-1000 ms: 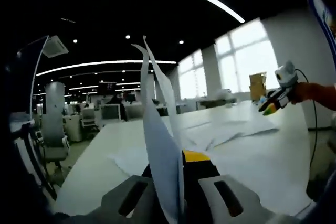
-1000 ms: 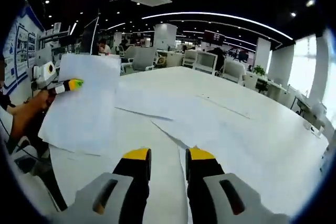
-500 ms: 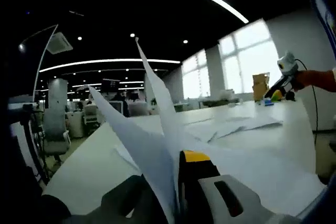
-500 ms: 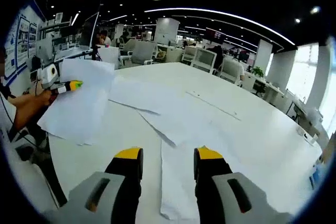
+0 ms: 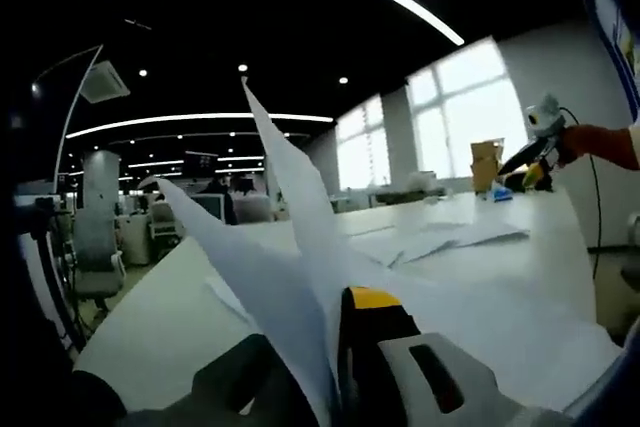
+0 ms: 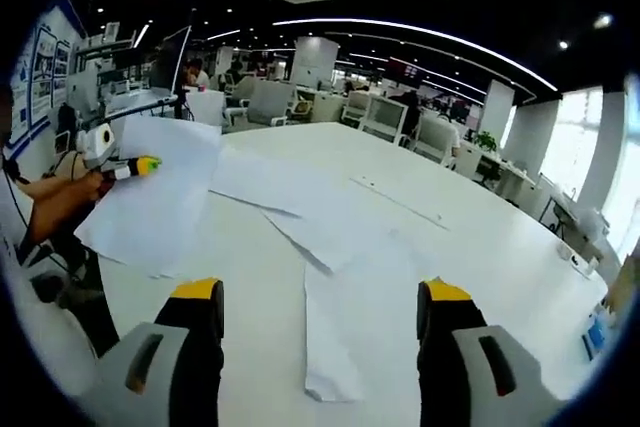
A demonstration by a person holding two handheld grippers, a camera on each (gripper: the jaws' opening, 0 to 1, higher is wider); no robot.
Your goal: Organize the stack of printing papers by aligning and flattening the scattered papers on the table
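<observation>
The left gripper view sits low, close behind held paper sheets (image 5: pixel 300 267), facing along the counter (image 5: pixel 180 297) toward the windows. The right gripper view looks down over the counter (image 6: pixel 480 237). Both share the scattered papers (image 6: pixel 330 237).

White papers (image 6: pixel 330 247) lie scattered, overlapping on the table; several sheets (image 5: pixel 290 247) stand lifted, fanned apart.

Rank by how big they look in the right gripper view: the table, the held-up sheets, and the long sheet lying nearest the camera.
1. Table, largest.
2. Held-up sheets, clamped by the left gripper.
3. Long sheet between the right gripper's fingers.

The last two look close; nearness to the camera makes that order unsure.
</observation>
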